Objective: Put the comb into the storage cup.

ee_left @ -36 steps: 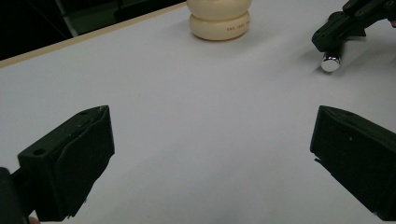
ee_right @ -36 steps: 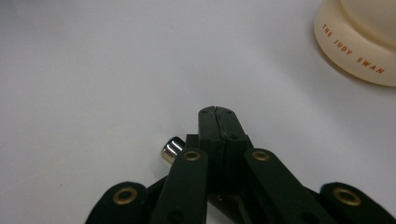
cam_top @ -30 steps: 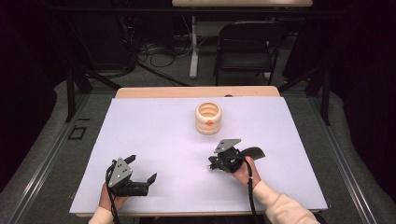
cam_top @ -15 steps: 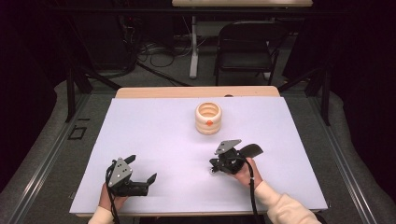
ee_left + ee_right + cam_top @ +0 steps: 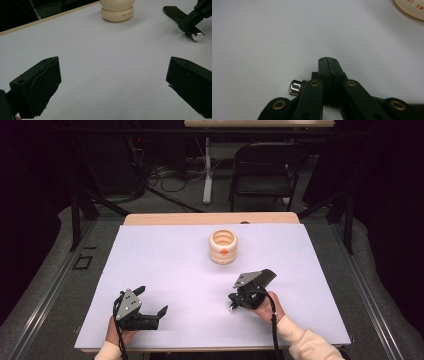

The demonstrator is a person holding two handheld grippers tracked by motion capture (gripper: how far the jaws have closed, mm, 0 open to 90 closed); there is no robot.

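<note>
A: Where does the cream ribbed cup (image 5: 223, 247) stand?

B: Upright on the white surface (image 5: 165, 260), toward the far side and a little right of the middle. From the high view an orange mark shows on the side facing the person. In the left gripper view its lower rings (image 5: 117, 12) sit at the top edge, with small print on the bottom ring.

A: And the left gripper (image 5: 150, 305)?

B: Low on the near left of the surface, held in the person's left hand (image 5: 116, 336). Its jaws stand wide apart with nothing between them, just bare white surface in its own view.

A: The right gripper (image 5: 267, 276)?

B: It's on the near right, in the right hand (image 5: 270, 306), nearer to the cup than the left one but still apart from it. Its own view shows the two jaws pressed flat together, tips (image 5: 327, 61) meeting over the surface, holding nothing. A shiny metal stud (image 5: 295, 87) sticks out beside the linkage.

A: Do the grippers touch each other?

B: No, they're well apart.
</note>
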